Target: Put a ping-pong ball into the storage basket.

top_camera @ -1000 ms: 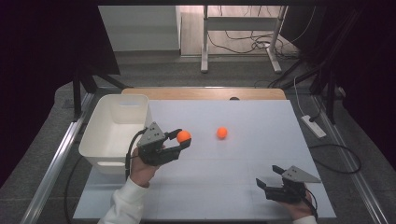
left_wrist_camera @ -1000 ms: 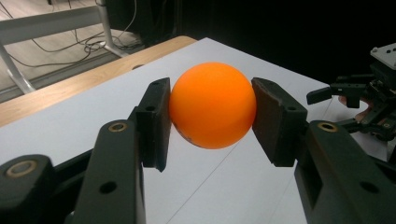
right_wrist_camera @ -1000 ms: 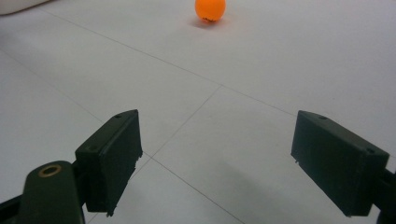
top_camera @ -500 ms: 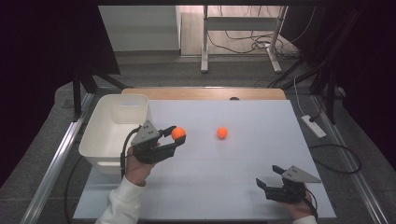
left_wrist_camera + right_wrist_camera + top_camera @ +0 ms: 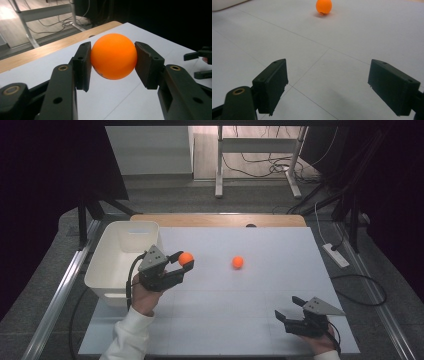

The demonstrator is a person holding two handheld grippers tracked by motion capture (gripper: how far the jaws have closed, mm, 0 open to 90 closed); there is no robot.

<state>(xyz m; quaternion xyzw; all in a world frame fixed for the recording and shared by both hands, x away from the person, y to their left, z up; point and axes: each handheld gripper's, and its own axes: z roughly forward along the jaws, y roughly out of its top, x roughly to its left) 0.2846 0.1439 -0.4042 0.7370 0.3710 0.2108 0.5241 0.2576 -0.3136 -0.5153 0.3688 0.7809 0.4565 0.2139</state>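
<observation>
Here the left gripper [image 5: 176, 265] clamped an orange ball [image 5: 186, 258] left of centre frame, beside the white bin [image 5: 127, 237]. Probably light, smooth; gripped across its widest part. Right gripper [image 5: 289, 314] gaped wide, lower right.

Item count — two orange balls: one ball in the jaws [image 5: 186, 258] of the left-hand tool, one ball loose [image 5: 238, 262] on the table surface. One white bin [image 5: 114, 265]. One white table [image 5: 260, 320]. Two handheld grippers — left gripper [image 5: 183, 264], right gripper [image 5: 287, 308].
</observation>
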